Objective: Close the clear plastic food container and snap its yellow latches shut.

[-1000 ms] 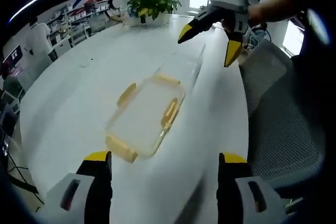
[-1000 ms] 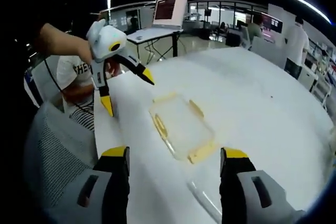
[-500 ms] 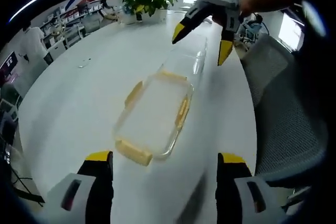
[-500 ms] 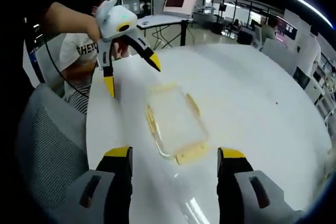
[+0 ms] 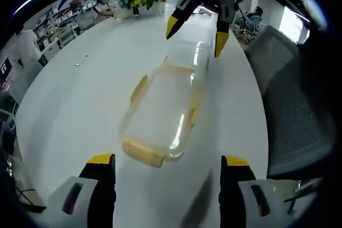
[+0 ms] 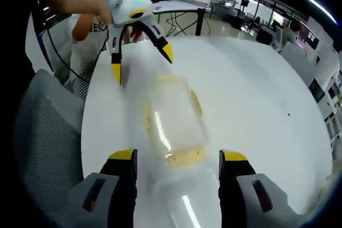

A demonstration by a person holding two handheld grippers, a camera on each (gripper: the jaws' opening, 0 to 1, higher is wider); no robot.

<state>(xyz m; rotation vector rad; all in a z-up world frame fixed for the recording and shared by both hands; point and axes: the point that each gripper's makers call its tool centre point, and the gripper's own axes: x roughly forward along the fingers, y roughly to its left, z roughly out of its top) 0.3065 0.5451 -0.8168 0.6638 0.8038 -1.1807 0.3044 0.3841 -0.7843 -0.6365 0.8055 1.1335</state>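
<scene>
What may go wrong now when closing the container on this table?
1. The container lies near the table edge by the chair; a sideways push might slide it off.
2. The lid is clear and hard to see on white, so the open right gripper may miss its edge.
3. The latches stick outward and could get trapped under the lid.

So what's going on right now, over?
Both claws open, left claw and right claw at opposite ends of the clear food container. Yellow latches unsnapped. White table, nothing blocking.
</scene>
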